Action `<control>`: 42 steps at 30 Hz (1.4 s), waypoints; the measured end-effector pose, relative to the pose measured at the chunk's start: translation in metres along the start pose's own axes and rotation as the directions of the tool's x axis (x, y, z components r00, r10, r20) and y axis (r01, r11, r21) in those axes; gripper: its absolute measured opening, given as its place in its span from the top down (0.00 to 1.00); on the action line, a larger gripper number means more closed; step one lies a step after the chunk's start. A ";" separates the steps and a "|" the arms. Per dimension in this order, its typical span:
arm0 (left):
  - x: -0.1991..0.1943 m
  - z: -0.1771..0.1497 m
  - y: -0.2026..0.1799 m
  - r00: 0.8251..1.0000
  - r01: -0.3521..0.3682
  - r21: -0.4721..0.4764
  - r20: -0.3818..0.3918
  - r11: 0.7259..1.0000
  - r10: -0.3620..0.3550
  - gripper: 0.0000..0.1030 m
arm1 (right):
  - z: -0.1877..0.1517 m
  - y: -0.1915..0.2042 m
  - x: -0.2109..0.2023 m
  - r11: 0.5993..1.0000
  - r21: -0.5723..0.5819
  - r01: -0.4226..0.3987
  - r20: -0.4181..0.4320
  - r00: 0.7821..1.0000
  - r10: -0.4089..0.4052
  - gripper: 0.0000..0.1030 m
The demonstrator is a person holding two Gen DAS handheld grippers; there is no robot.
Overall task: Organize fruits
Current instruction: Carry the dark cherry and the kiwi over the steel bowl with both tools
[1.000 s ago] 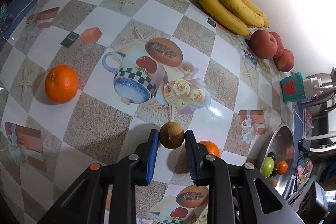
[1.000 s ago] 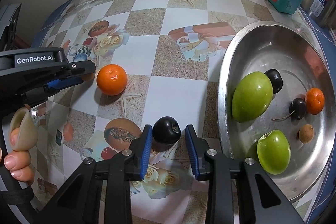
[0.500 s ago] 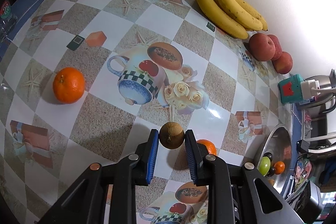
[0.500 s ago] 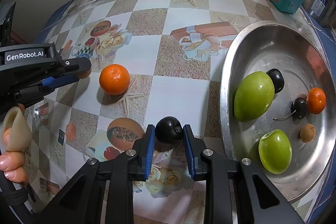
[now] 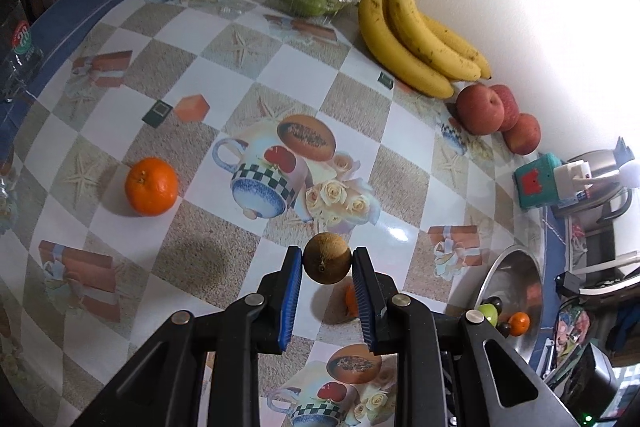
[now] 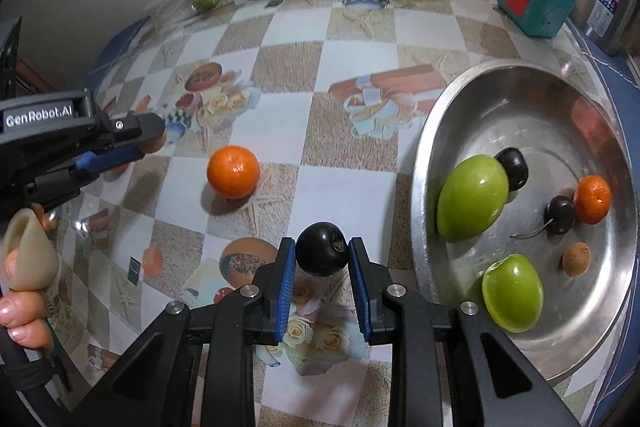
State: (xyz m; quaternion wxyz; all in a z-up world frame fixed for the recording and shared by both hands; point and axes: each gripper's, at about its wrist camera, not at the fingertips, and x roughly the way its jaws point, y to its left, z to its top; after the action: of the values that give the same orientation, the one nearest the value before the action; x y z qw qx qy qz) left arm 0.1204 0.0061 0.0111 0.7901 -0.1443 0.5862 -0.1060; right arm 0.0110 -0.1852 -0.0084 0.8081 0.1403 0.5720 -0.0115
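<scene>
Left wrist view, rough brown round longan (image 5: 327, 258) clamped between left tongs (image 5: 326, 267) above glossy patterned counter (image 5: 200, 75), smooth black cherry (image 6: 322, 254) gripped by right tongs (image 6: 321, 261), beside shiny steel bowl (image 6: 516, 79).

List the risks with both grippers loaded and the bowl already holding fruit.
The small brown fruit and dark cherry are round and pinched only at the pad tips, so either may slip out. Dropped into the sloped steel bowl, they may roll or knock the orange there.
</scene>
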 end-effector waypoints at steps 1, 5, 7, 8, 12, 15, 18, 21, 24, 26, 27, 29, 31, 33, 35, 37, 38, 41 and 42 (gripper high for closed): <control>-0.003 0.000 0.000 1.000 0.003 0.001 0.008 1.000 -0.003 0.73 | 0.001 0.000 -0.003 1.000 0.004 -0.004 0.009 1.000 0.004 0.73; -0.013 0.001 -0.003 0.999 0.011 0.007 0.033 1.000 -0.011 0.73 | 0.002 0.001 -0.016 1.000 0.008 -0.023 0.047 0.999 0.022 0.73; -0.018 0.000 -0.004 0.999 0.014 0.013 0.046 1.000 -0.014 0.73 | 0.002 0.001 -0.022 1.000 0.010 -0.029 0.062 0.998 0.028 0.73; -0.019 0.000 -0.005 0.999 0.014 0.014 0.049 1.000 -0.015 0.73 | 0.003 0.002 -0.023 1.000 0.011 -0.030 0.067 0.997 0.029 0.73; -0.025 -0.002 -0.009 0.998 0.011 0.025 0.063 1.000 -0.013 0.73 | 0.004 -0.001 -0.030 0.999 0.021 -0.024 0.086 0.996 0.022 0.73; -0.027 -0.004 -0.013 0.998 0.008 0.037 0.067 0.999 -0.010 0.73 | 0.006 -0.007 -0.033 0.999 0.043 -0.026 0.096 0.995 0.022 0.73; -0.028 -0.007 -0.019 0.998 0.006 0.055 0.069 0.998 -0.010 0.73 | 0.007 -0.018 -0.039 0.997 0.072 -0.003 0.113 0.994 -0.005 0.73; -0.026 -0.012 -0.027 0.998 0.008 0.079 0.061 0.997 -0.013 0.73 | 0.007 -0.030 -0.045 0.994 0.103 0.020 0.124 0.992 -0.033 0.73; -0.024 -0.018 -0.037 0.999 0.009 0.107 0.051 0.994 -0.015 0.73 | 0.006 -0.043 -0.052 0.989 0.139 0.044 0.138 0.988 -0.064 0.73; -0.022 -0.023 -0.045 0.999 0.009 0.134 0.045 0.991 -0.015 0.73 | 0.006 -0.053 -0.058 0.984 0.167 0.061 0.152 0.985 -0.087 0.73; -0.021 -0.026 -0.050 0.999 0.009 0.151 0.042 0.989 -0.015 0.73 | 0.006 -0.058 -0.060 0.981 0.179 0.068 0.157 0.983 -0.097 0.73; -0.019 -0.033 -0.062 0.999 0.013 0.185 0.034 0.983 -0.019 0.73 | 0.005 -0.070 -0.064 0.973 0.215 0.085 0.159 0.980 -0.120 0.73; -0.015 -0.041 -0.076 0.999 0.023 0.229 0.018 0.973 -0.028 0.73 | 0.003 -0.085 -0.066 0.962 0.258 0.091 0.157 0.978 -0.135 0.73; -0.013 -0.050 -0.089 0.999 0.036 0.270 0.002 0.962 -0.039 0.73 | 0.001 -0.098 -0.069 0.950 0.293 0.109 0.155 0.975 -0.160 0.73; -0.009 -0.059 -0.103 0.999 0.054 0.310 -0.019 0.949 -0.051 0.73 | -0.001 -0.109 -0.072 0.937 0.319 0.142 0.150 0.969 -0.198 0.73; -0.005 -0.068 -0.114 0.997 0.077 0.345 -0.044 0.935 -0.066 0.73 | -0.003 -0.120 -0.074 0.923 0.348 0.167 0.142 0.963 -0.228 0.73; -0.004 -0.073 -0.120 0.996 0.083 0.364 -0.054 0.928 -0.068 0.73 | -0.005 -0.126 -0.074 0.914 0.364 0.181 0.135 0.960 -0.244 0.73; 0.003 -0.087 -0.137 0.995 0.093 0.417 -0.079 0.904 -0.067 0.73 | -0.011 -0.141 -0.077 0.890 0.407 0.205 0.122 0.954 -0.275 0.73; 0.005 -0.093 -0.144 0.994 0.098 0.439 -0.088 0.893 -0.066 0.73 | -0.013 -0.145 -0.077 0.884 0.420 0.206 0.120 0.953 -0.279 0.73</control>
State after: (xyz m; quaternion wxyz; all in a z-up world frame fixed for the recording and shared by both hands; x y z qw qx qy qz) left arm 0.0329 -0.1397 0.0320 0.7758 0.0182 0.5677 -0.2749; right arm -0.0536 -0.3323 0.0284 0.8013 0.2292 0.4964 -0.2428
